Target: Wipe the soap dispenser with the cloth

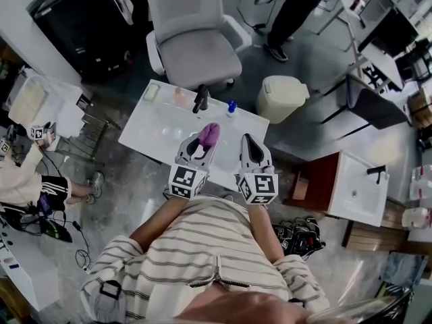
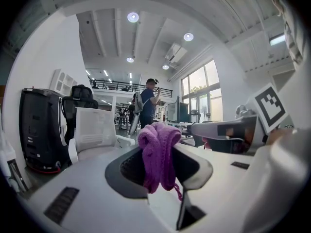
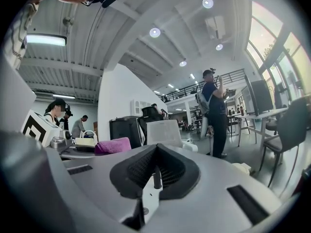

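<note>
My left gripper [image 1: 202, 142] is shut on a purple cloth [image 1: 209, 134], which bunches up between its jaws [image 2: 157, 152] and hangs above the small white table [image 1: 152, 135]. My right gripper [image 1: 249, 142] is beside it on the right, shut with nothing in it [image 3: 154, 171]. At the table's far edge stands a dark pump-topped soap dispenser [image 1: 200, 98], well beyond both grippers. In the right gripper view the cloth [image 3: 112, 145] shows off to the left.
On the table's far edge also sit a pale soap dish [image 1: 152, 92], a pinkish item [image 1: 179, 97] and a blue-capped bottle [image 1: 231, 106]. A grey office chair [image 1: 196, 46] stands behind the table, a beige bin [image 1: 280, 96] and a white sink cabinet [image 1: 354, 187] to the right.
</note>
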Action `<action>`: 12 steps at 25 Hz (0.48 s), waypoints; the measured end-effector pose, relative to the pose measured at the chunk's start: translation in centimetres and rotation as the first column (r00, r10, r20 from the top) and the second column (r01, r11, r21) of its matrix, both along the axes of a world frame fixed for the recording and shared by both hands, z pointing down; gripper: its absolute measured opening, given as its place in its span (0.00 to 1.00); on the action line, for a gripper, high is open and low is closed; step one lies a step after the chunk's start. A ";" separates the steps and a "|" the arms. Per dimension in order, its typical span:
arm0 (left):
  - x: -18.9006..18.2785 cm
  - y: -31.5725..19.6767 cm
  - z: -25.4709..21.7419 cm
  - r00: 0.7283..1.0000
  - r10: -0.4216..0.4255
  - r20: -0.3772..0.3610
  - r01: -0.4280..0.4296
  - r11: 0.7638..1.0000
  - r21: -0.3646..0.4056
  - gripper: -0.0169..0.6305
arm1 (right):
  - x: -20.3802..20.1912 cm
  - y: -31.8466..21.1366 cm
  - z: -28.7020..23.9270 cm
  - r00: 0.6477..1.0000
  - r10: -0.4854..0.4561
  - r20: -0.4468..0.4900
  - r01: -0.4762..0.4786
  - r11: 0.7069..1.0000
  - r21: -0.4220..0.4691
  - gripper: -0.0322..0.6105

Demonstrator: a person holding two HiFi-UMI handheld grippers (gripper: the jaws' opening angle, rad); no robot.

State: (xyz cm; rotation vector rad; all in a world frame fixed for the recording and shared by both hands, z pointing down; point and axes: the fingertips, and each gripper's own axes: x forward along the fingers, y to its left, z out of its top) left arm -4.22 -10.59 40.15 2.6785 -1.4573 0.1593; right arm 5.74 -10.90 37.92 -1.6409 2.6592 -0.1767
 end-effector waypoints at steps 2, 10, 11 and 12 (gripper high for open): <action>0.0 0.0 0.3 1.000 0.003 -0.005 -0.003 1.000 -0.004 0.22 | 0.3 0.0 0.4 1.000 0.004 0.002 -0.004 1.000 0.000 0.05; 0.0 -0.4 1.4 1.000 0.001 -0.020 -0.001 1.000 -0.026 0.22 | 1.8 -0.1 2.0 0.999 0.042 0.027 -0.042 0.999 -0.025 0.05; 0.1 -0.5 1.5 1.000 0.004 -0.021 -0.005 1.000 -0.023 0.22 | 1.9 -0.1 2.0 0.999 0.045 0.028 -0.044 0.999 -0.021 0.05; 0.2 -0.5 1.5 1.000 0.009 -0.022 -0.009 1.000 -0.021 0.22 | 2.0 -0.1 2.0 0.998 0.047 0.029 -0.046 0.999 -0.017 0.05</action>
